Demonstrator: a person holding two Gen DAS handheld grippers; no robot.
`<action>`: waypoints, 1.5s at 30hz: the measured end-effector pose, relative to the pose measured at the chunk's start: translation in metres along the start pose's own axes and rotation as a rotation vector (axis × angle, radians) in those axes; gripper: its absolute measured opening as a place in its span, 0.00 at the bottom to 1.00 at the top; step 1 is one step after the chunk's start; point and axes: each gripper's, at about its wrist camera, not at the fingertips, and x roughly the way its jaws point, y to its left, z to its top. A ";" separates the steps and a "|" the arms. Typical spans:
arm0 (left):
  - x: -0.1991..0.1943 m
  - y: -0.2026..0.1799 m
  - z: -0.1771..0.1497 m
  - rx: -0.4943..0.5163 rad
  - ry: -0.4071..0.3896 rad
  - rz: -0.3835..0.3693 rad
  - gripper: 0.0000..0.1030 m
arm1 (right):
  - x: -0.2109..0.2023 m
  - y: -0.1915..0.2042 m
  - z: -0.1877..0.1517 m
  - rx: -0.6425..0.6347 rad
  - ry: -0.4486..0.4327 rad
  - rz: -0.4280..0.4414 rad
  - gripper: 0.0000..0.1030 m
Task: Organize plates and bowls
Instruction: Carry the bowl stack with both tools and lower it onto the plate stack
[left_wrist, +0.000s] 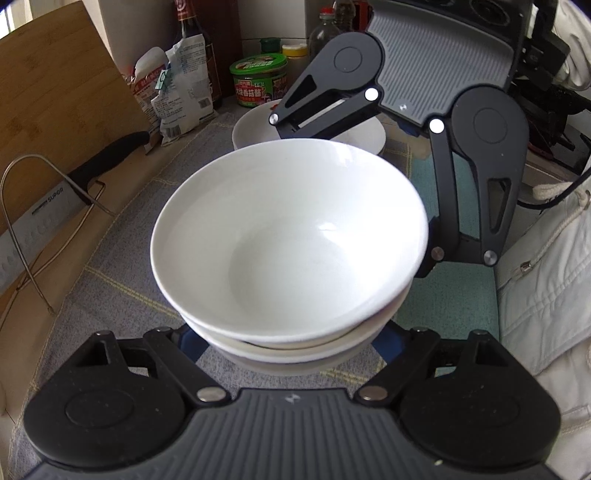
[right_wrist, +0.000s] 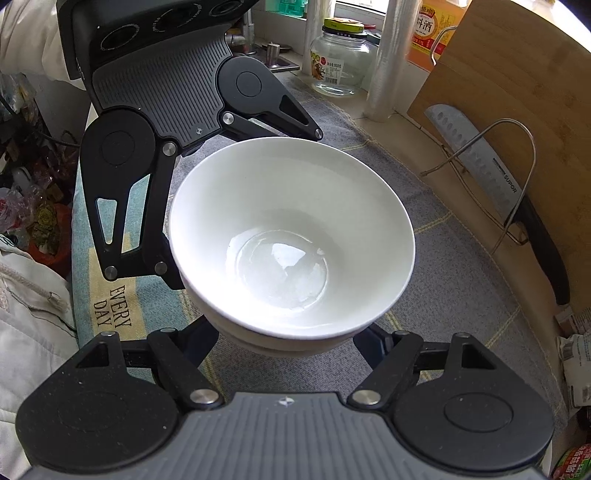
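Left wrist view: stacked white bowls sit above the cloth-covered table, clamped between the jaws of the left gripper and right gripper; fingertips are hidden beneath the stack. Behind lie a white plate, a green-lidded jar and a knife marked "SUPOR"; the cloth reads "EVERY DAY".

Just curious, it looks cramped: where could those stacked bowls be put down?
Bare grey checked cloth lies between the stack of white ceramic bowls and the wire rack holding a steel knife. Behind, the white plate, green-lidded tub and crumpled packets crowd it.
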 end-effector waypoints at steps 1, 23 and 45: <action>0.001 0.000 0.004 0.006 0.000 0.000 0.85 | -0.004 -0.002 -0.002 0.002 -0.004 -0.006 0.80; 0.061 -0.017 0.119 0.170 -0.017 -0.080 0.85 | -0.084 -0.056 -0.087 0.131 0.008 -0.135 0.80; 0.134 -0.006 0.166 0.241 0.006 -0.129 0.85 | -0.080 -0.109 -0.144 0.245 0.071 -0.185 0.80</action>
